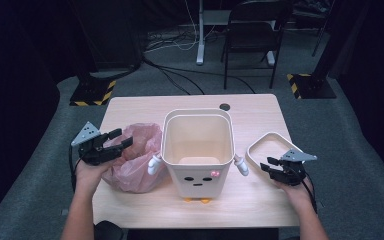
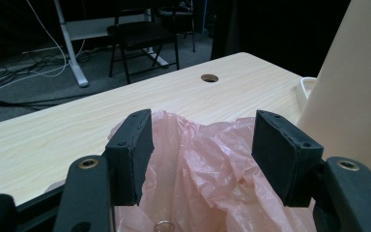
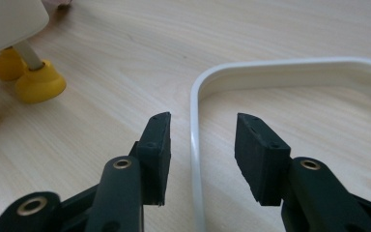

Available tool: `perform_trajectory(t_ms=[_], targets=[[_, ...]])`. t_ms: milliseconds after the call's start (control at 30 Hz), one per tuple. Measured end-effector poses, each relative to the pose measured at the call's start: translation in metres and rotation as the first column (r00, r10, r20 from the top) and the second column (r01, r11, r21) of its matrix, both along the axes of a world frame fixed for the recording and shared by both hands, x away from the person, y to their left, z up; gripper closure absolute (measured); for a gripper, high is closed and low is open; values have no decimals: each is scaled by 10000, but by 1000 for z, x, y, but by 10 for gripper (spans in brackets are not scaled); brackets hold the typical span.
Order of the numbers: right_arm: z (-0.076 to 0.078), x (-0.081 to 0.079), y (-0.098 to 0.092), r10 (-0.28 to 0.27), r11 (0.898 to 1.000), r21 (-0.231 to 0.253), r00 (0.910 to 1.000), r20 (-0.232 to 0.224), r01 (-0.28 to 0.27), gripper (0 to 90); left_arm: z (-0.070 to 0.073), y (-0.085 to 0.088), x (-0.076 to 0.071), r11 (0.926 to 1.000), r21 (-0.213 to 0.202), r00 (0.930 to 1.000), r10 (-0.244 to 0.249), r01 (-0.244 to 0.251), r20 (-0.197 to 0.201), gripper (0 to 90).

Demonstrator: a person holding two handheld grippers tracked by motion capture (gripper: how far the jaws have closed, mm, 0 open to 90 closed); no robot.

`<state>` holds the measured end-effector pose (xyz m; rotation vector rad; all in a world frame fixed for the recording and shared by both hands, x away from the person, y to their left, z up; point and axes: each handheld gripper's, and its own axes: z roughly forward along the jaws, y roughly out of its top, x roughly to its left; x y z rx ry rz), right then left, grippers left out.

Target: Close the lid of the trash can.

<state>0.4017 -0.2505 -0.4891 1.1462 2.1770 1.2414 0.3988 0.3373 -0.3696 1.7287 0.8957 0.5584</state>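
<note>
A cream bin (image 1: pixel 198 150) with a drawn face, small arms and yellow feet (image 3: pixel 37 81) stands in the middle of the table. A crumpled pink plastic bag (image 1: pixel 136 157) lies to its left. My left gripper (image 1: pixel 114 139) hovers open just above the bag (image 2: pixel 203 164), with nothing between the pads. A white ring frame (image 1: pixel 270 145) lies flat to the right of the bin. My right gripper (image 1: pixel 269 164) is open and low over the frame's near-left rim (image 3: pixel 195 159), which runs between the two pads without touching either.
The light wooden table (image 1: pixel 145 107) has a round cable hole (image 1: pixel 224 106) at its far edge. Behind the table stand a black folding chair (image 1: pixel 252 35) and a white desk leg (image 1: pixel 200 35), with cables on the grey floor.
</note>
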Motion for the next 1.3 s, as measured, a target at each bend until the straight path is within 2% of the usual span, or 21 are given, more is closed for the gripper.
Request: perform_trajectory(t_ms=[100,333,567,967,1133,1300], targets=[[-4,2,3,167,9997,-190,9995,-252,-172,572,0,0,0,10000,7,10000,-23,23,0,395],[-9,4,10,311,9965,-764,9985,-446,-344,623,-1,0,1,10000,11,10000,-27,27,-36,395],[-13,6,10,281,9957,-862,9978,-592,-332,678,-2,-1,1,10000,37,10000,-39,39,-84,395],[-20,10,14,235,9890,-1433,9951,-956,-371,745,-4,0,2,10000,1,9999,-10,10,-136,395],[-22,10,16,260,9850,-1670,9948,-989,-423,771,-4,0,2,10000,-3,9999,-13,13,-138,395],[-22,11,15,226,9852,-1670,9949,-987,-389,790,-4,0,2,10000,-5,9999,-8,8,-151,395]])
